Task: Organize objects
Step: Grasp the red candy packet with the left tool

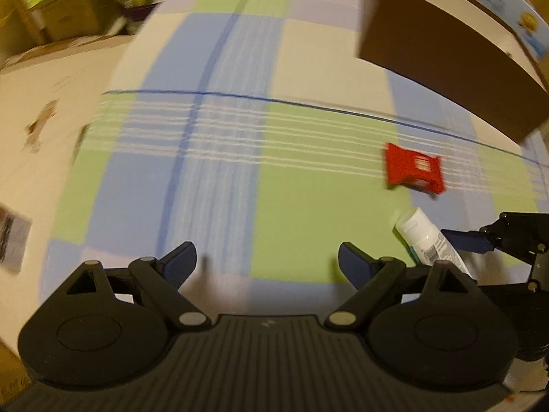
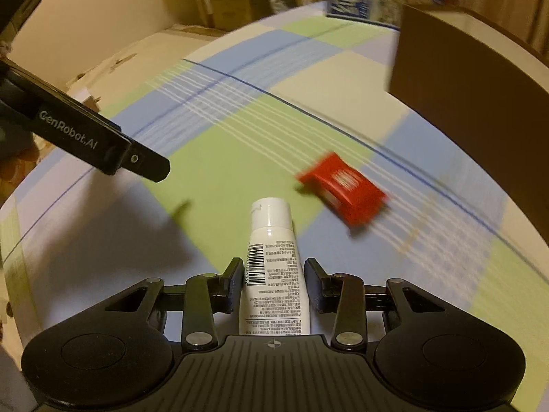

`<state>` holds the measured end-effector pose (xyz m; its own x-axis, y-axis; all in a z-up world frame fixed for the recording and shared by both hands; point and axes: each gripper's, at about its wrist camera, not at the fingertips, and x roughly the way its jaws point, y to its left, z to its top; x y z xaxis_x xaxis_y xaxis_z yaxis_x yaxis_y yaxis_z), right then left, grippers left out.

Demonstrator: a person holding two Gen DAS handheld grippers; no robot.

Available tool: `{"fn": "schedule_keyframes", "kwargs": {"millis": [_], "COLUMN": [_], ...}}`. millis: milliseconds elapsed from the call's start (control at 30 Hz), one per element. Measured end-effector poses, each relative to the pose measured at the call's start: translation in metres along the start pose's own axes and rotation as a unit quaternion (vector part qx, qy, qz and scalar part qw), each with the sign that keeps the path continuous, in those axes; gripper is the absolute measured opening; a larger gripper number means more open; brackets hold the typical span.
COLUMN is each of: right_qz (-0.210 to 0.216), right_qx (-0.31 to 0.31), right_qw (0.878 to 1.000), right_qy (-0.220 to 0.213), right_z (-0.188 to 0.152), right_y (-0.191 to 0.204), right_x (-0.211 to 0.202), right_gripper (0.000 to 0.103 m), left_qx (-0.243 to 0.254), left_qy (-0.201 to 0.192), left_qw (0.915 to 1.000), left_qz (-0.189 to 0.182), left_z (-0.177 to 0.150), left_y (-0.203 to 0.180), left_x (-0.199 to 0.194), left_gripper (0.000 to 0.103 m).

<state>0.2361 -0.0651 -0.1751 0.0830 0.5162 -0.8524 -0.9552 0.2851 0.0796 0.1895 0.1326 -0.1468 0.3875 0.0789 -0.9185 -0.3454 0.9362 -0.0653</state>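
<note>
While my hands hang over the checked cloth [image 1: 240, 178]:
Left view, risk: my left claw [image 1: 267, 261] gapes wide on nothing; the red pack [image 1: 413, 171] lies far to its right, so a blurred reach could miss it.
Right view, risk: my right claw [image 2: 272, 285] clamps the tube [image 2: 272, 267]; its smooth skin could slip.
Tube: white, capped, barcoded, pointing ahead between my fingers, pack ahead-right.

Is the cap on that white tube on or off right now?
On. The white tube between the right gripper fingers ends in a closed white cap, pointing away towards the red packet.
</note>
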Motion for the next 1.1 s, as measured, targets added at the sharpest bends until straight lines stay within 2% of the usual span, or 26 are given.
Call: {"fn": "schedule_keyframes", "kwargs": {"millis": [200,333,400,500,567,667,733,1033,1100], "right_qz": [-0.041,-0.083,-0.098,-0.113,-0.117,-0.117,-0.116,-0.115,-0.117], "right_qx": [0.074,0.141,0.167,0.204,0.224,0.241,0.245,0.239,0.237], "right_qw": [0.996,0.987,0.981,0.972,0.967,0.963,0.962,0.964,0.964], "right_qy": [0.000,-0.006,-0.009,-0.014,-0.019,-0.026,-0.029,-0.025,-0.024], "right_z": [-0.037,-0.059,-0.068,-0.077,-0.083,-0.086,-0.087,-0.083,-0.083], "right_y": [-0.032,-0.058,-0.069,-0.085,-0.092,-0.097,-0.098,-0.098,-0.098], "right_x": [-0.032,-0.053,-0.061,-0.073,-0.080,-0.084,-0.086,-0.081,-0.080], "right_gripper": [0.036,0.036,0.036,0.036,0.036,0.036,0.036,0.036,0.036], "left_qx": [0.077,0.157,0.206,0.286,0.339,0.400,0.424,0.438,0.443], "left_qy": [-0.010,-0.030,-0.043,-0.058,-0.059,-0.054,-0.052,-0.038,-0.030], "left_qw": [0.9959,0.9844,0.9735,0.9496,0.9308,0.9058,0.8946,0.8833,0.8804], "left_qz": [-0.046,-0.073,-0.090,-0.114,-0.124,-0.129,-0.131,-0.163,-0.168], "left_z": [0.011,0.023,0.029,0.038,0.043,0.047,0.051,0.061,0.060], "left_y": [-0.042,-0.074,-0.087,-0.100,-0.106,-0.113,-0.116,-0.119,-0.120], "left_x": [0.018,0.027,0.032,0.041,0.047,0.054,0.057,0.064,0.065], "left_gripper": [0.087,0.087,0.087,0.087,0.086,0.084,0.081,0.069,0.062]}}
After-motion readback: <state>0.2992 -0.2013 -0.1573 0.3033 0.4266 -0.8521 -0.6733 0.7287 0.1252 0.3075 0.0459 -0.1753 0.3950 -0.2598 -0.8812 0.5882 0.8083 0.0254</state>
